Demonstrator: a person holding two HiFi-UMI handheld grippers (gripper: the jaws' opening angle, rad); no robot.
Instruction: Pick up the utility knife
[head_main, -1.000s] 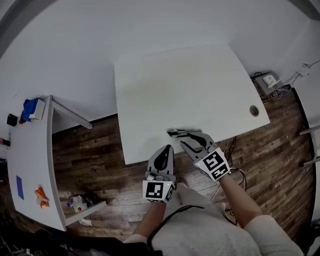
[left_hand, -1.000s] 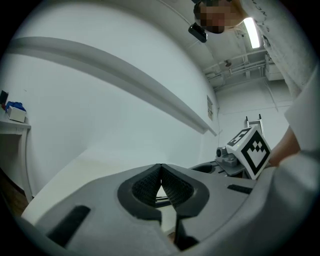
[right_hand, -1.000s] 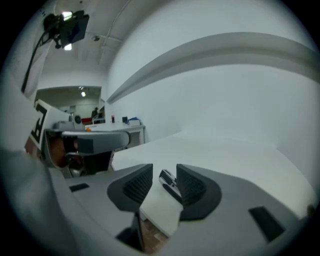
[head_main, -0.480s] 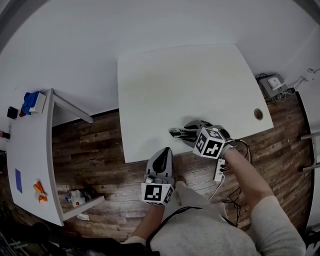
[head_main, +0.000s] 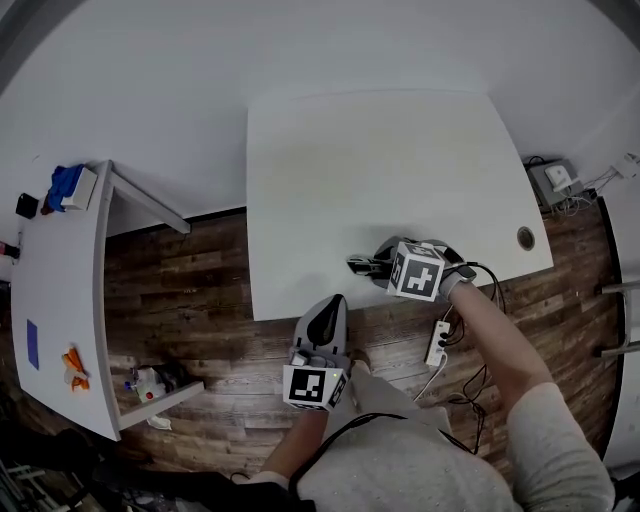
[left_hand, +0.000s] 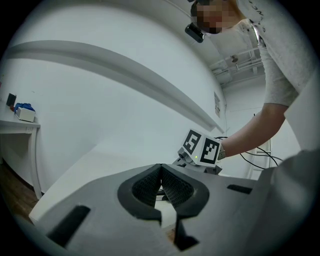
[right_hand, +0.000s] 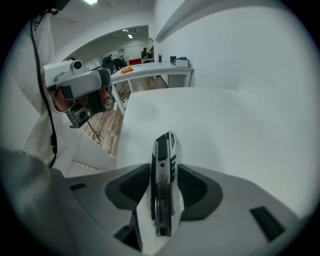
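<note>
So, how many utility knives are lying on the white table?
1. The utility knife lies near the front edge of the white table, between the open fingers of the right gripper. The gripper may hide a little of the table.

- Our right gripper (head_main: 386, 262) is down over the white table (head_main: 350, 160) near its front edge, marker cube facing up at us. We cannot make out its jaws from here.
- The utility knife (head_main: 360, 266) lies on the table, one end sticking out to the left of that gripper.
- Our left gripper (head_main: 331, 302) hangs over the wood floor (head_main: 200, 280), just off the table's front edge.
- A white power strip (head_main: 437, 343) lies on the floor beside our right forearm.
- The side table (head_main: 60, 300) at left carries a blue thing (head_main: 62, 187) and an orange thing (head_main: 75, 365).
</note>
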